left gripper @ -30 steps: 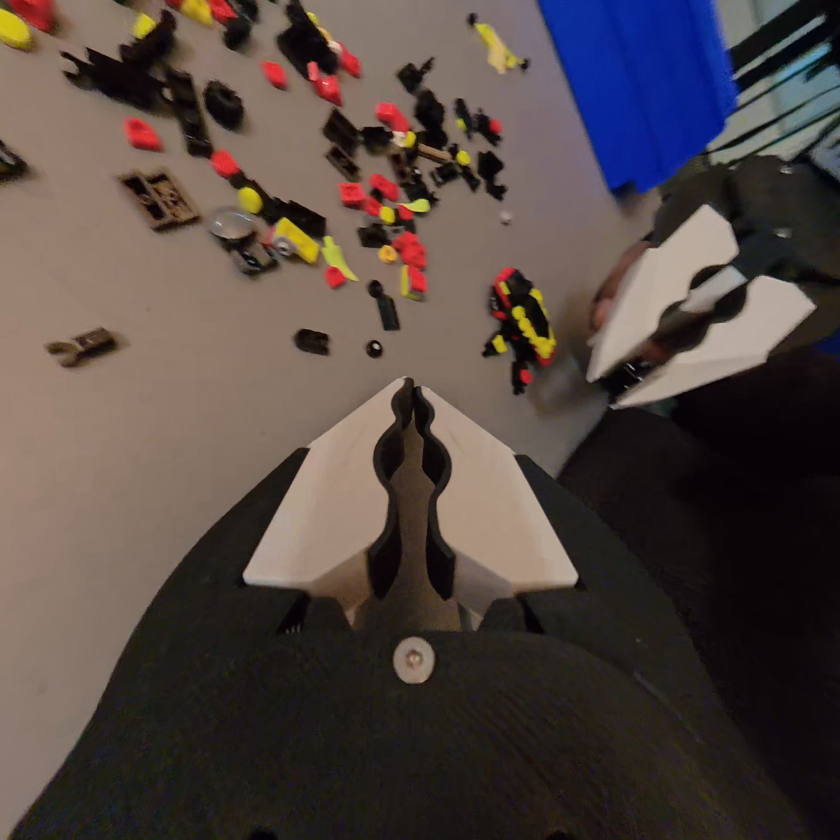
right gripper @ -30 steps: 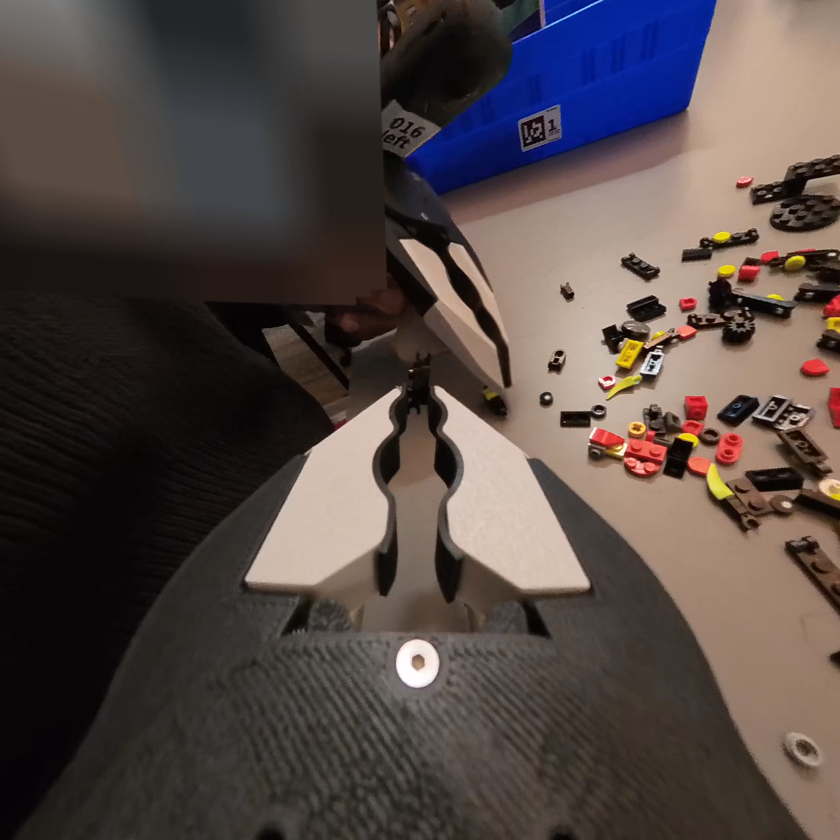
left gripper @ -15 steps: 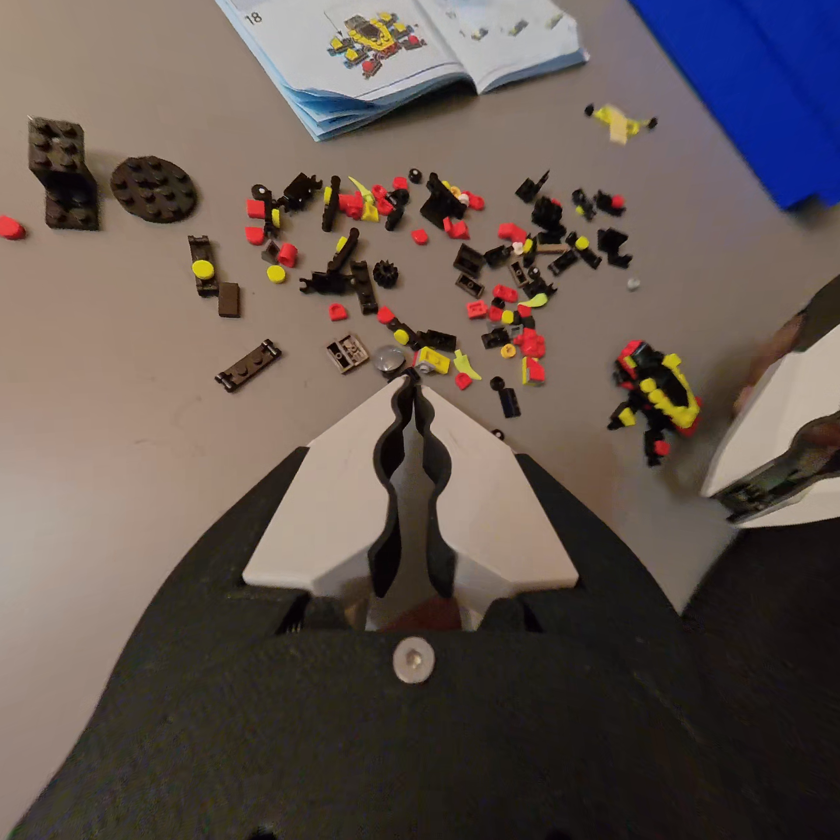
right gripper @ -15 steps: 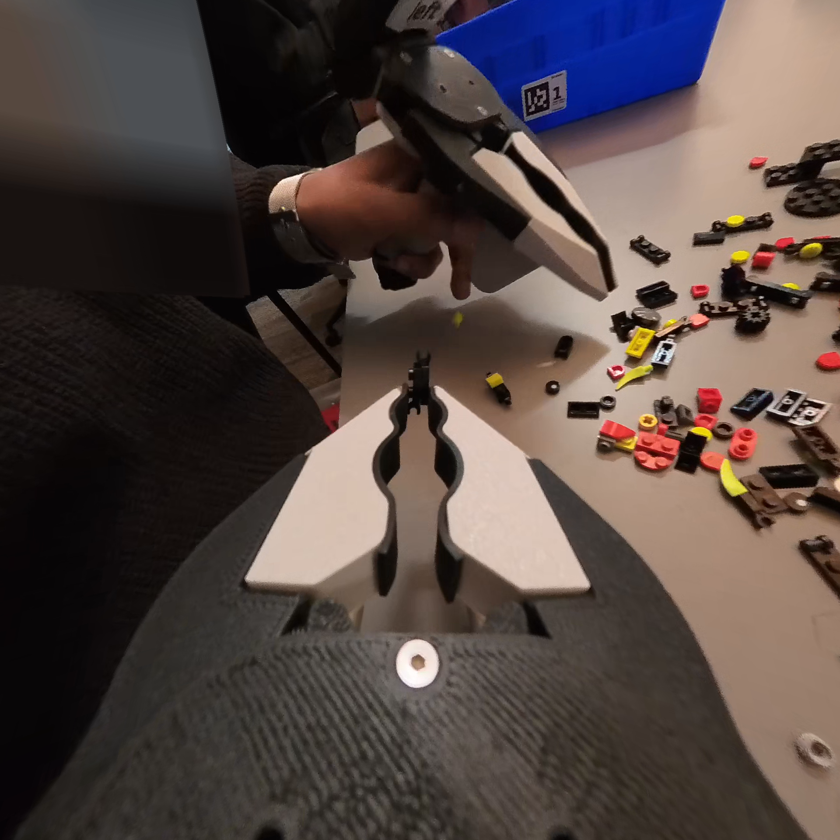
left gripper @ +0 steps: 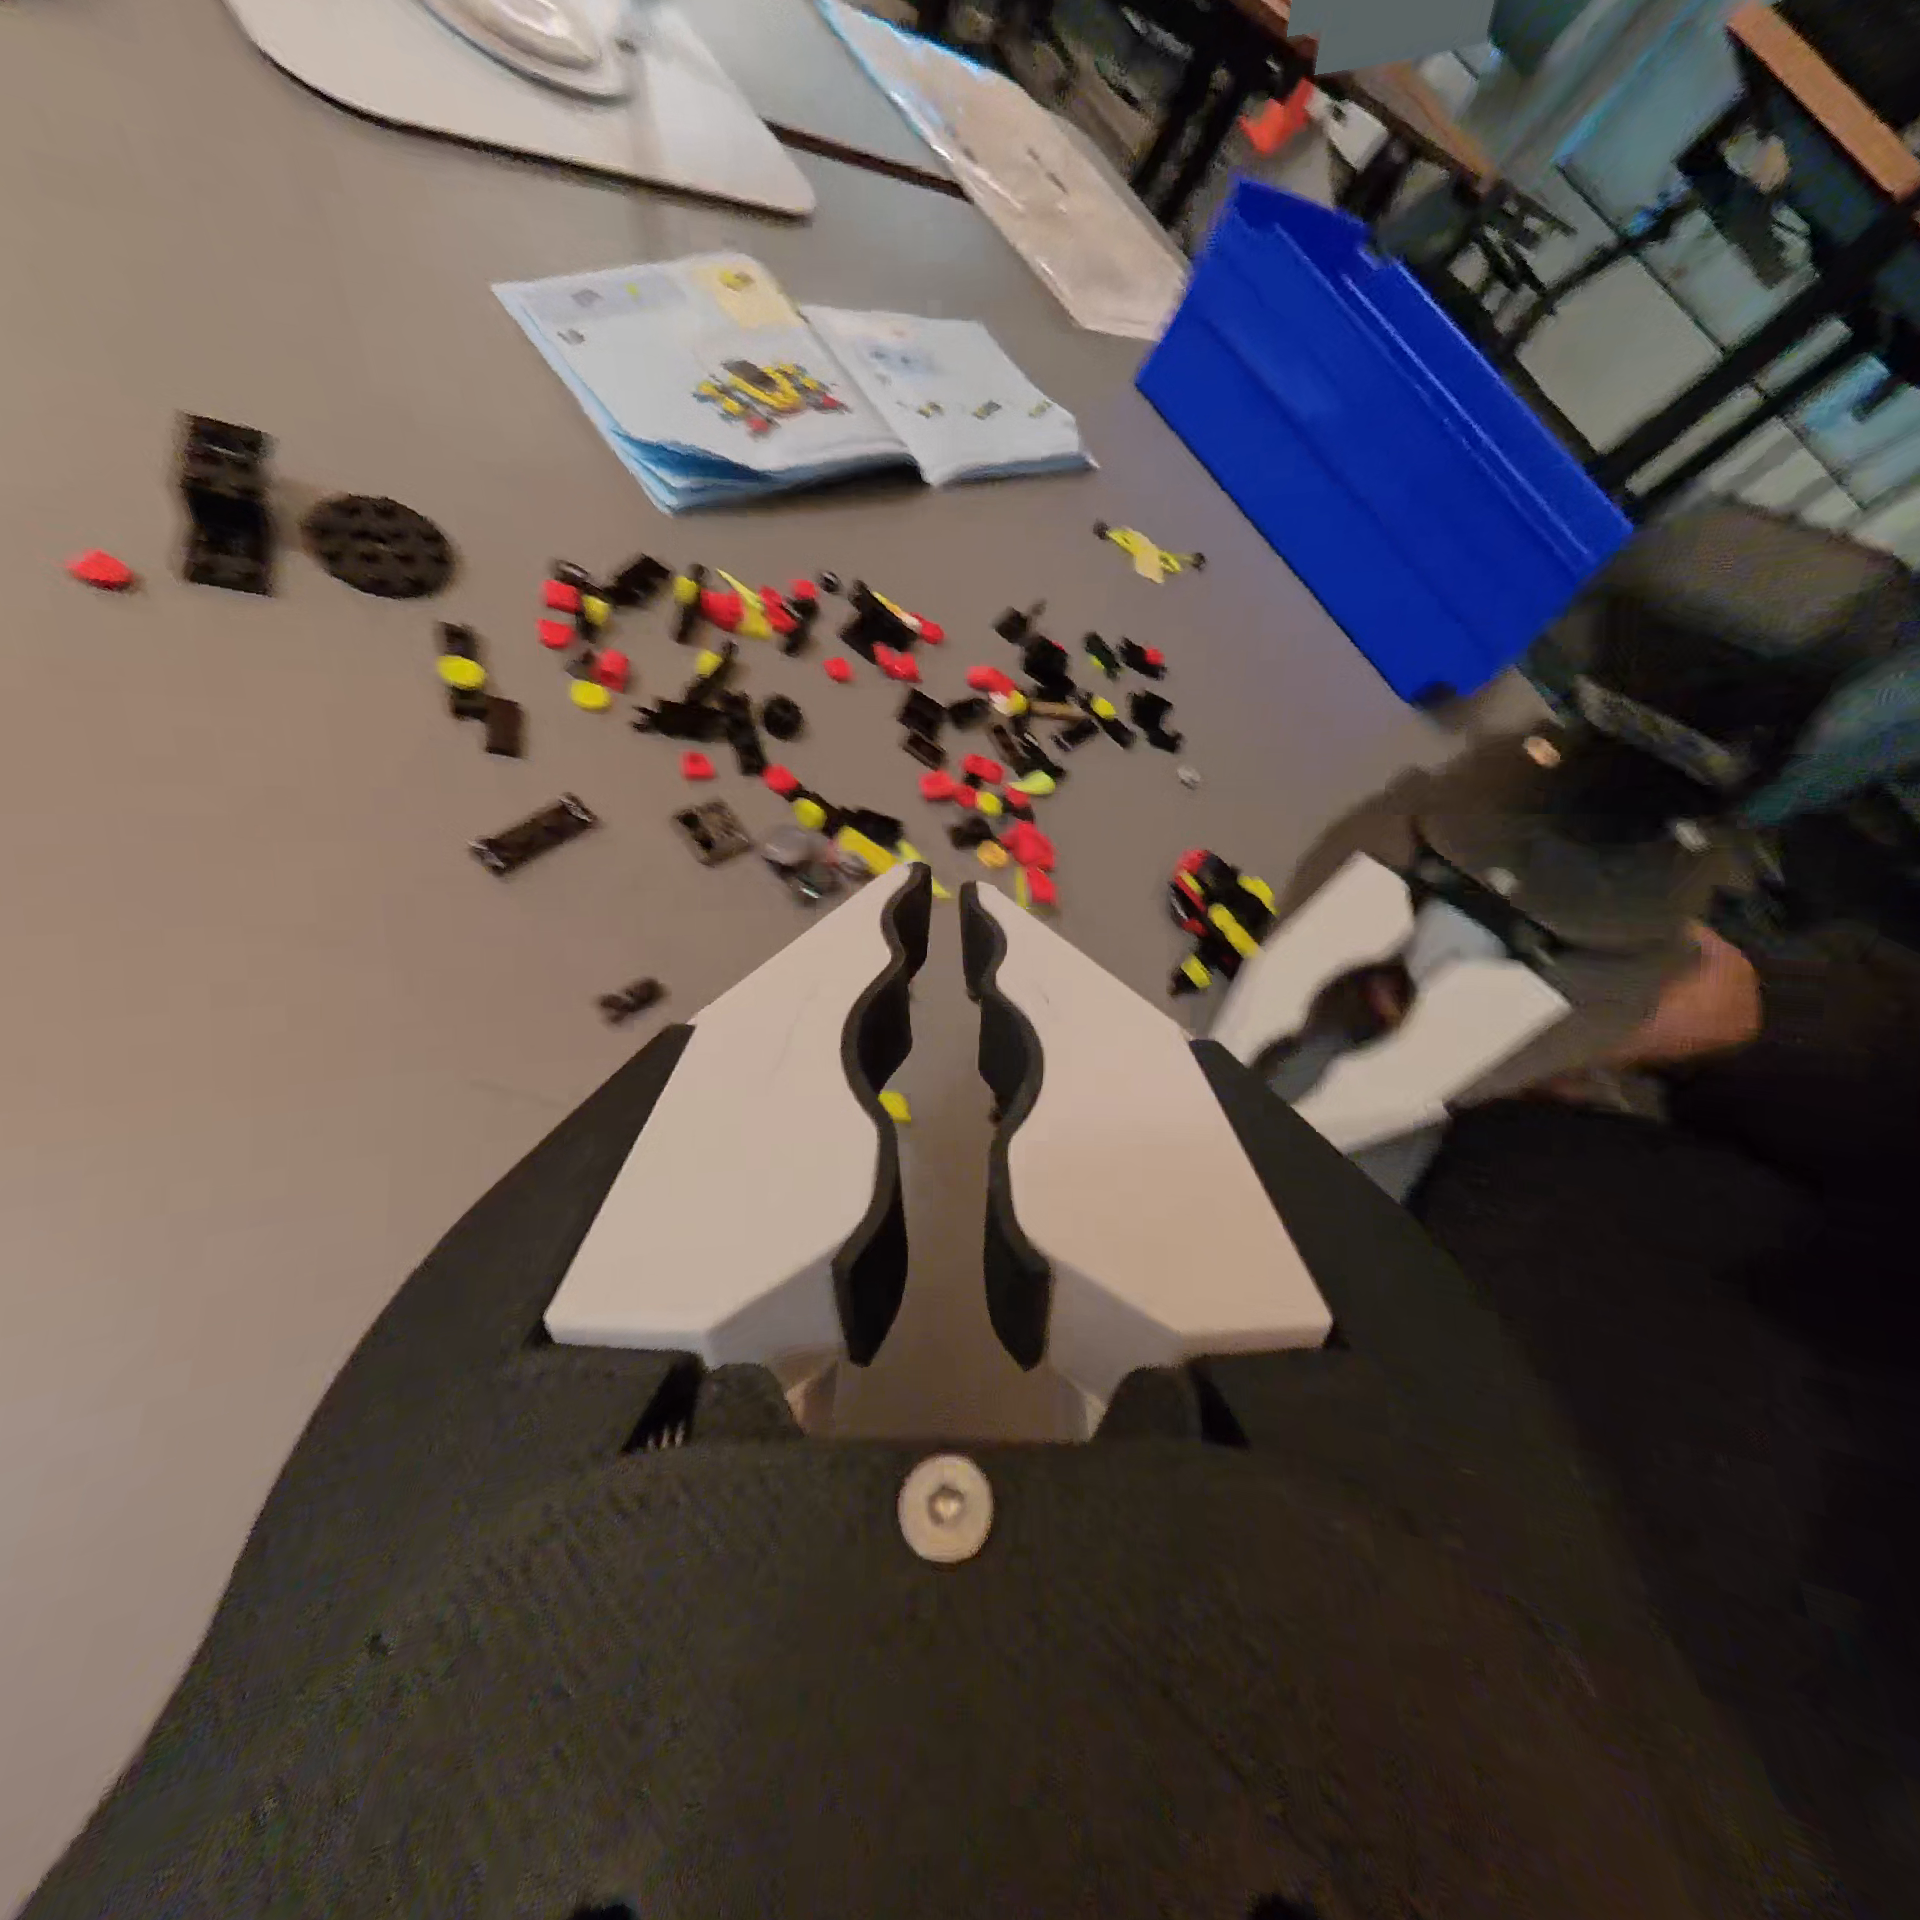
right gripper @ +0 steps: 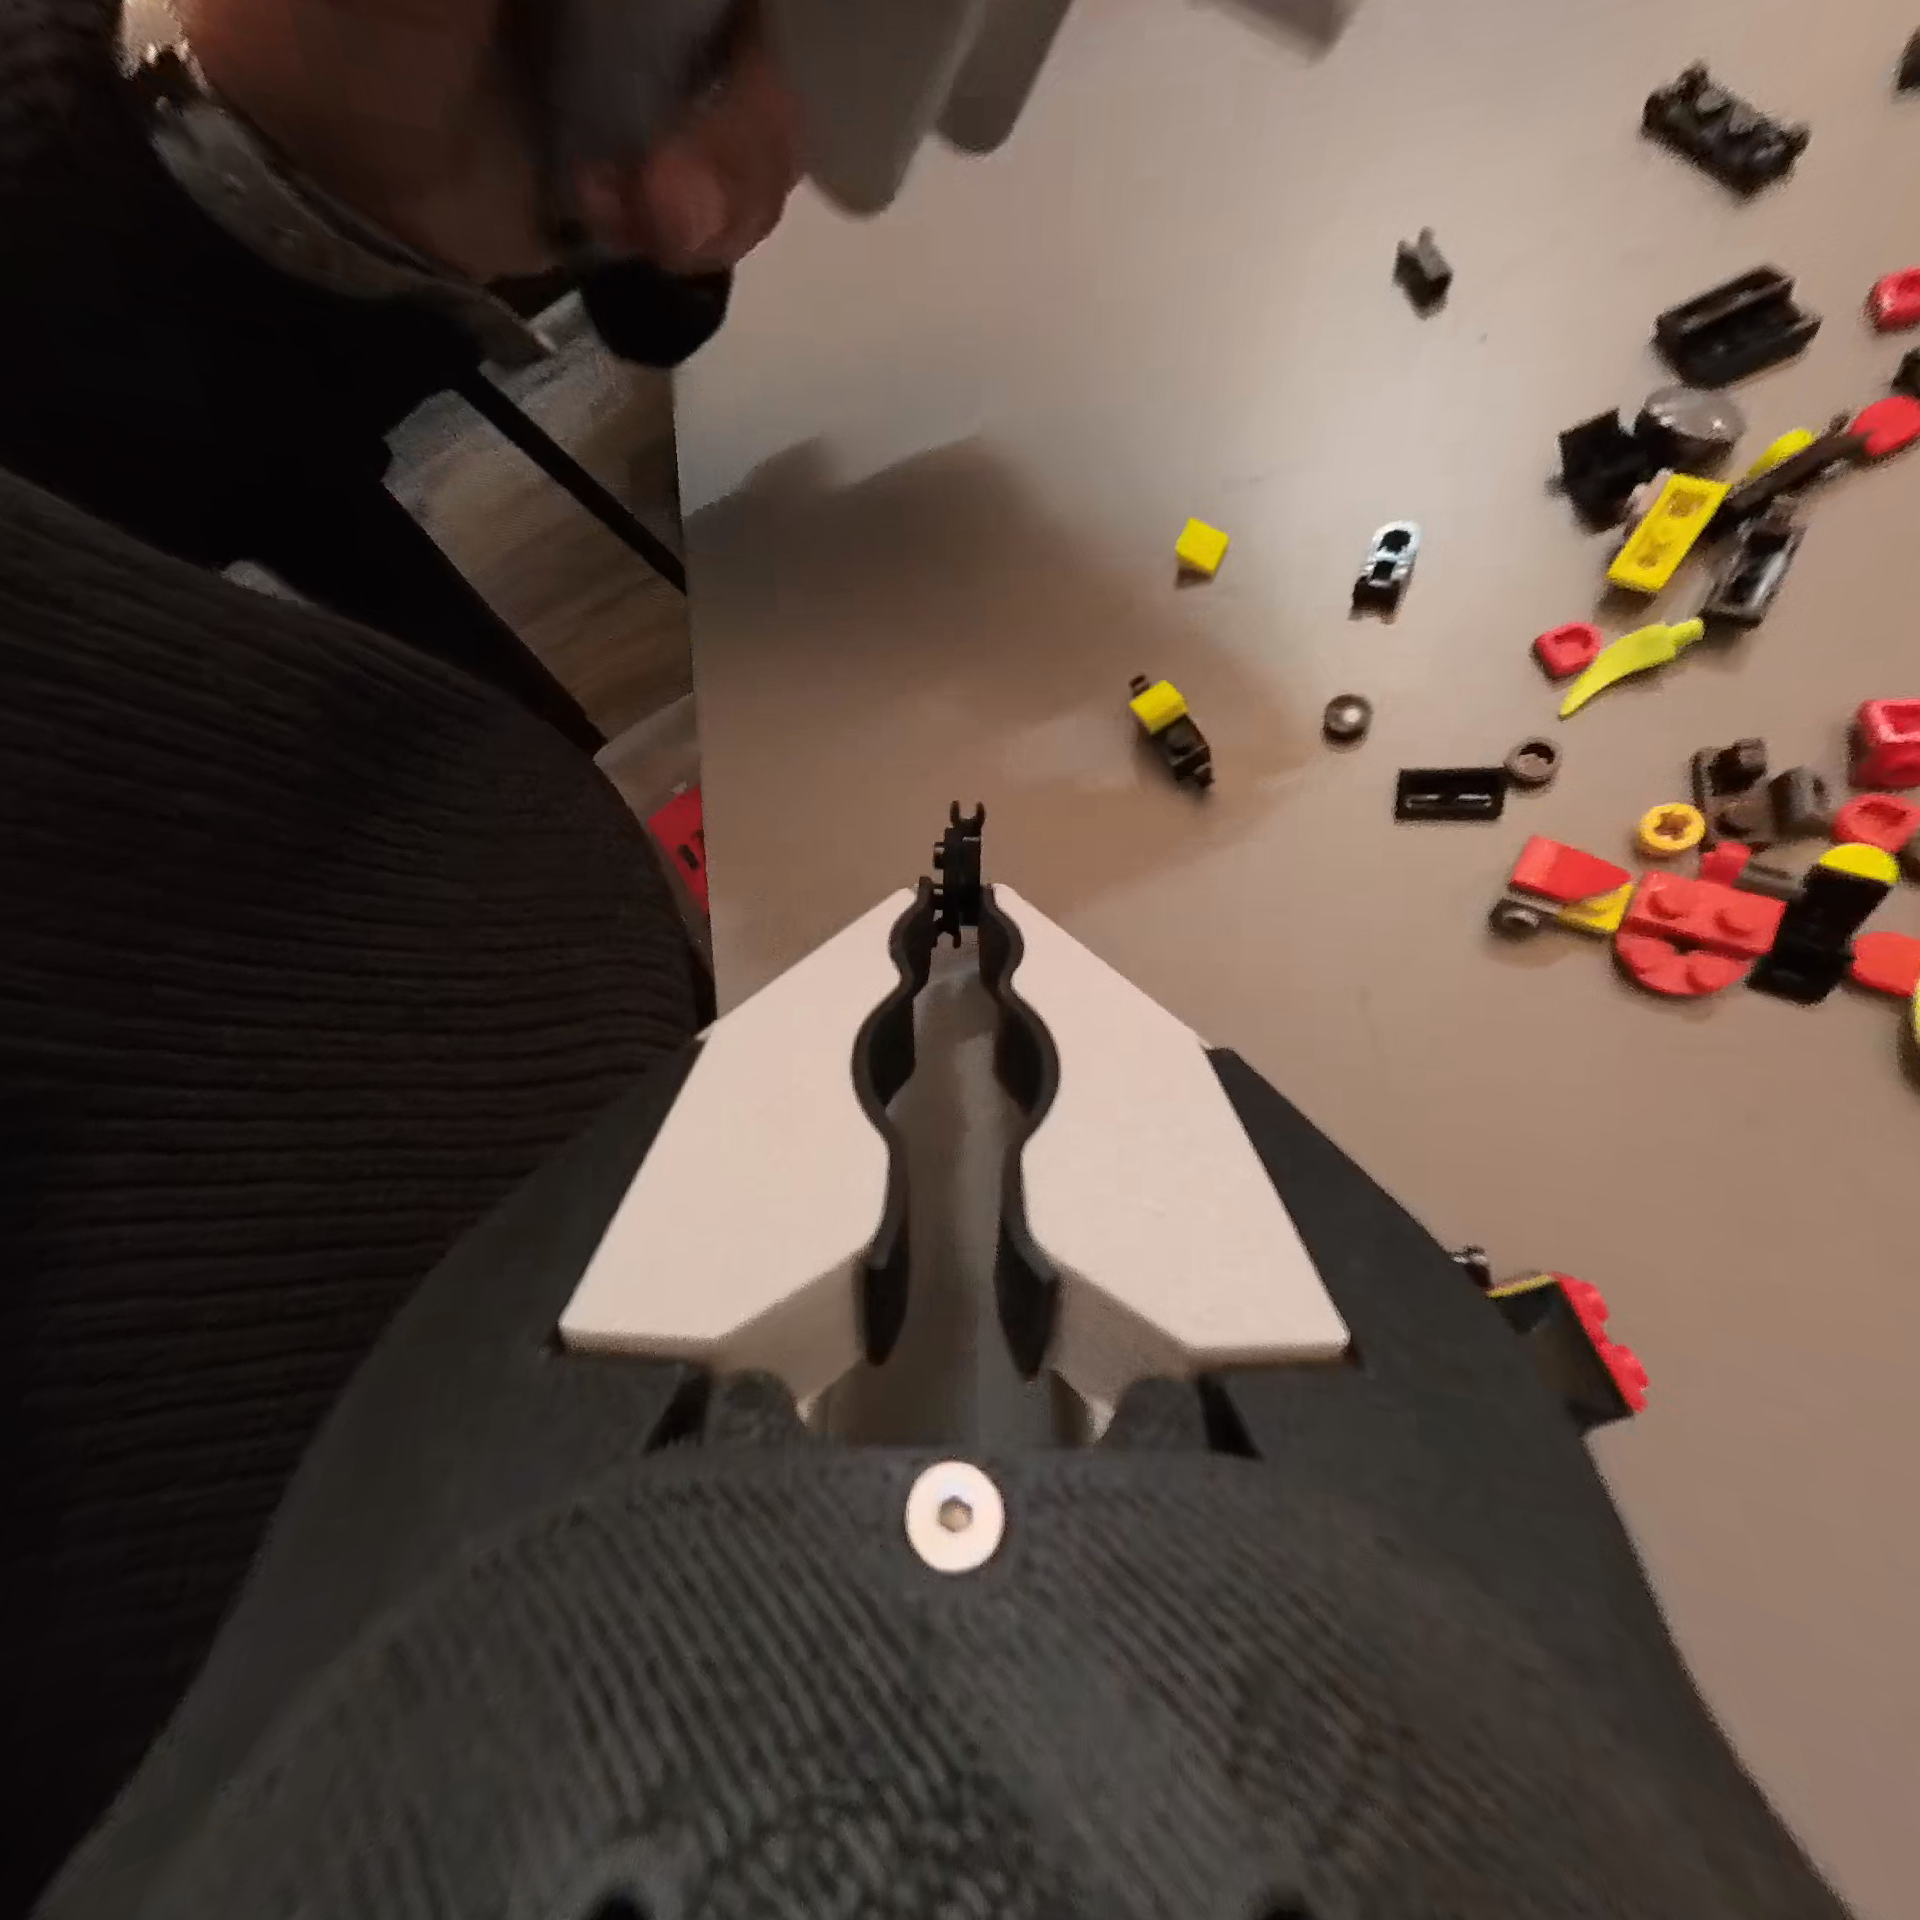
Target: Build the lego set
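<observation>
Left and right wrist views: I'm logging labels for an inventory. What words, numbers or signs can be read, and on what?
Instruction booklet: print on its open pages, too blurred to read.
Blue bin: no label shows.
Loose lego pieces, and the small black piece in the right gripper: no writing visible.

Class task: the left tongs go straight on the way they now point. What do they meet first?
Probably the loose lego pieces on the table just beyond the left tongs, which hold nothing; depth is uncertain.
</observation>
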`<state>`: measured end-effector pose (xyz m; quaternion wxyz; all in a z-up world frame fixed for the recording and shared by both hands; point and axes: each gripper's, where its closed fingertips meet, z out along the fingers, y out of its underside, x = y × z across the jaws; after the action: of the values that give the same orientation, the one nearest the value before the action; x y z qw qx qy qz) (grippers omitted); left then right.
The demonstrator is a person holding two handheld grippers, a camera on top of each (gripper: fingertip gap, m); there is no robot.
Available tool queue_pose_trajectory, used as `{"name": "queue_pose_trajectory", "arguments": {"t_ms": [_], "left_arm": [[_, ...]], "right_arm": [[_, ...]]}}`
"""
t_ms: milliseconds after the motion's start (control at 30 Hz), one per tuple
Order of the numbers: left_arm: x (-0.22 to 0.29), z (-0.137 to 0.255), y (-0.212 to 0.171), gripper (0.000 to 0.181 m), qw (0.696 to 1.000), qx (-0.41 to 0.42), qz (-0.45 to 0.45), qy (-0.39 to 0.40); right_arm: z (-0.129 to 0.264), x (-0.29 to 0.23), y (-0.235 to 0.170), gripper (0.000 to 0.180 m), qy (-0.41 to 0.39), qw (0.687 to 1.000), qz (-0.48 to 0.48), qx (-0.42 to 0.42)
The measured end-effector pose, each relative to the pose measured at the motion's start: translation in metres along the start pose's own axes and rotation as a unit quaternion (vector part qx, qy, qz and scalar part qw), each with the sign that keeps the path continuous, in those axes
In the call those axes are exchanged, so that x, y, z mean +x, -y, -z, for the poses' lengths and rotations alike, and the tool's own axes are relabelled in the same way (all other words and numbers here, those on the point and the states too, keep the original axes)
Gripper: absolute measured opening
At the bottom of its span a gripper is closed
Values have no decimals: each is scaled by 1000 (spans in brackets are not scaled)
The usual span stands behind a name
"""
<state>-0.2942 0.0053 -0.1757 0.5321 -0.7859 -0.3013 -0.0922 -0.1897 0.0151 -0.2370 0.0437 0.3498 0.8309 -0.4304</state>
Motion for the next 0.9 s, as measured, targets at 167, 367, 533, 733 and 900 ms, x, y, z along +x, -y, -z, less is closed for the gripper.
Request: {"name": "queue_pose_trajectory", "arguments": {"t_ms": [167,367,533,733,900], "left_arm": [[55,-1,-46,8,985,-97,-67,-125],[88,2,-70,34,951,-121,-227,-172],[108,2,-83,29,921,-116,-317,-193],[118,-10,-110,31,910,-179,-303,-221],[121,-15,-114,14,908,-184,-307,-218]], "right_arm": [[3,-2,4,7,40,998,-37,9],[22,-29,6,6,170,983,-57,22],[32,-36,-17,6,215,975,-27,-53],[36,-45,-22,7,269,959,-52,-73],[36,-46,-26,7,274,957,-63,-77]]}}
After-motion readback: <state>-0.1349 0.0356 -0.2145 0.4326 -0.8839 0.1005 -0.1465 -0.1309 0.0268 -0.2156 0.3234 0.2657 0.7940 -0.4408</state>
